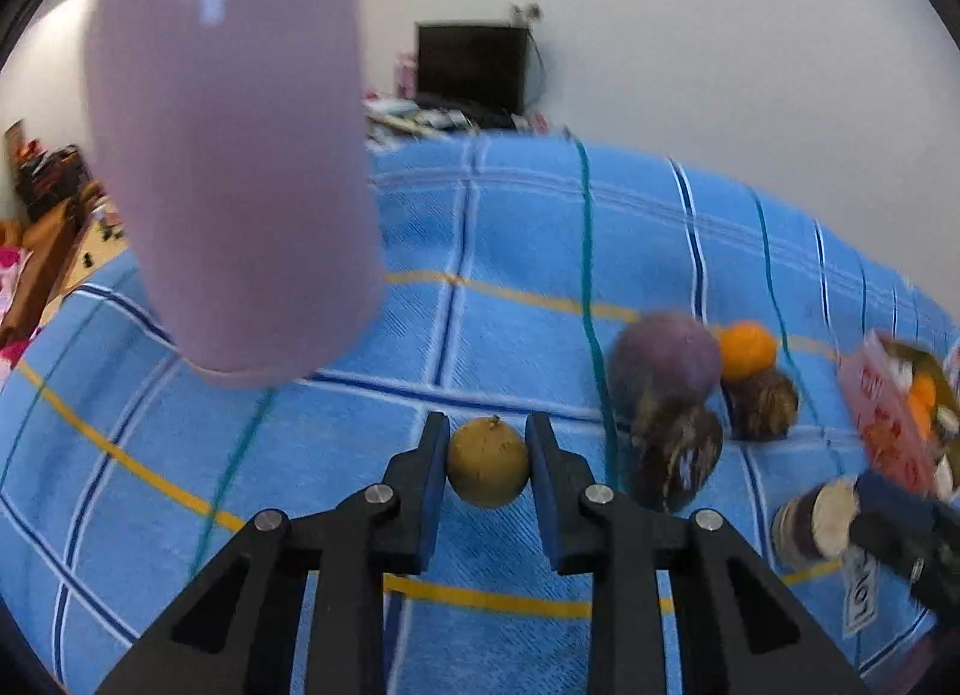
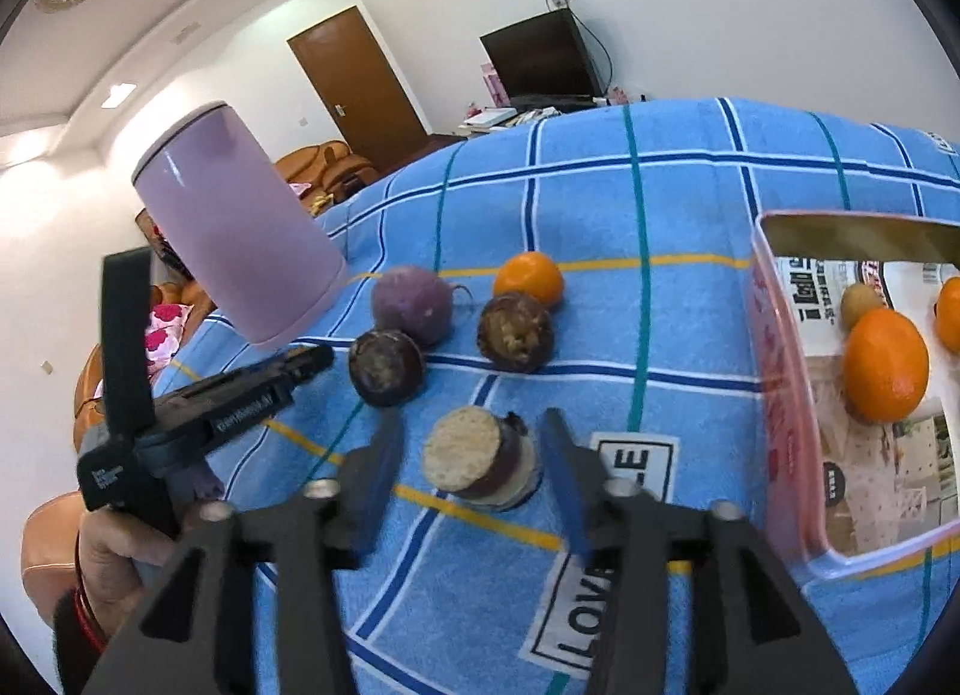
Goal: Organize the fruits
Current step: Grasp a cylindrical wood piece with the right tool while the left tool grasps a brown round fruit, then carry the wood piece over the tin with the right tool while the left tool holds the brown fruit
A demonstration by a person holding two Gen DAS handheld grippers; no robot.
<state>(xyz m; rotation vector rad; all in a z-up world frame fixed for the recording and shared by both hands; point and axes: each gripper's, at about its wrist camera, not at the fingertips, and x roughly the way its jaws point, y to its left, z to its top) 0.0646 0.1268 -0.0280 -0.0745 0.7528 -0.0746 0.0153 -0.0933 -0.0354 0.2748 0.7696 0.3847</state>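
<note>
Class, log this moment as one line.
left tongs: shut on small brown fruit | right tongs: open around cut fruit | pink box: oranges inside

A white label (image 2: 600, 551) sewn on the blue checked cloth (image 2: 690, 203), just left of the pink box (image 2: 780, 395), reads "LOVE". Print on the box and the left gripper (image 2: 240, 401) is illegible.

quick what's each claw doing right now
Left claw: shut on a small tan fruit.
Right claw: open, holding nothing, its fingers either side of a cut dark fruit on the cloth.
</note>
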